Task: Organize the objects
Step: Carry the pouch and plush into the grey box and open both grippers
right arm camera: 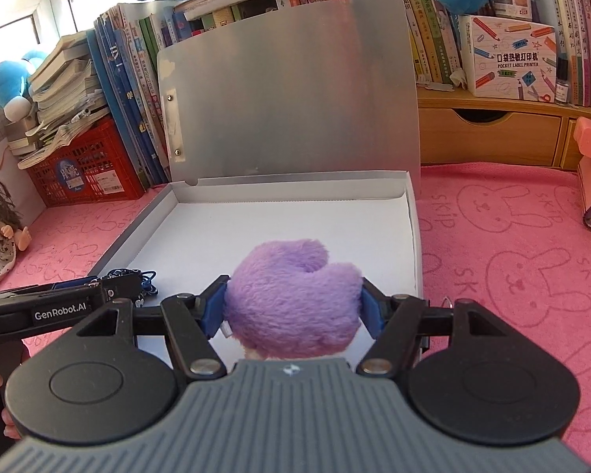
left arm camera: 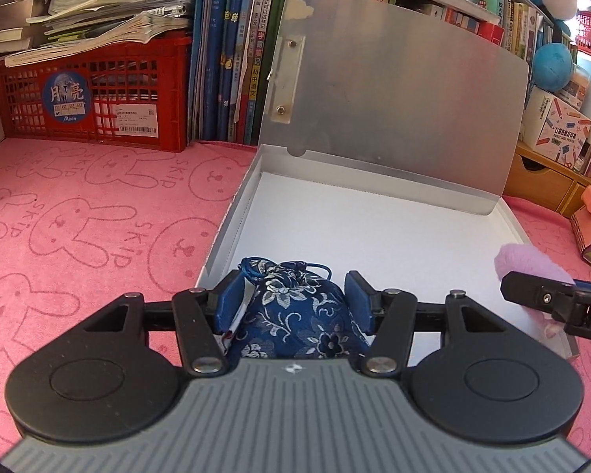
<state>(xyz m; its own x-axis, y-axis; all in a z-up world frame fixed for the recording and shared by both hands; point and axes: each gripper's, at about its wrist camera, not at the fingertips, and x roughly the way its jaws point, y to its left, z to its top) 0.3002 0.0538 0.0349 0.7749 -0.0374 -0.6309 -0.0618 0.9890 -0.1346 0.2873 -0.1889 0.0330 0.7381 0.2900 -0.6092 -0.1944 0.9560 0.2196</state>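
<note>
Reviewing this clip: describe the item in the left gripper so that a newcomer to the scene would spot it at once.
Start at the open grey box on the pink rabbit-print cloth. At its near edge, the left gripper is shut on a small drawstring pouch. It is dark blue brocade with pale flowers, unlike the fluffy purple plush toy in the right gripper.

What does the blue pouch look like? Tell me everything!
The pouch is small, dark blue, shiny woven cloth with white and silver flowers and leaves. Its top is gathered tight with a blue cord that loops off both sides. It looks soft and stuffed. The left gripper pinches it between blue pads, neck pointing away, over the near edge of the open white box.
</note>
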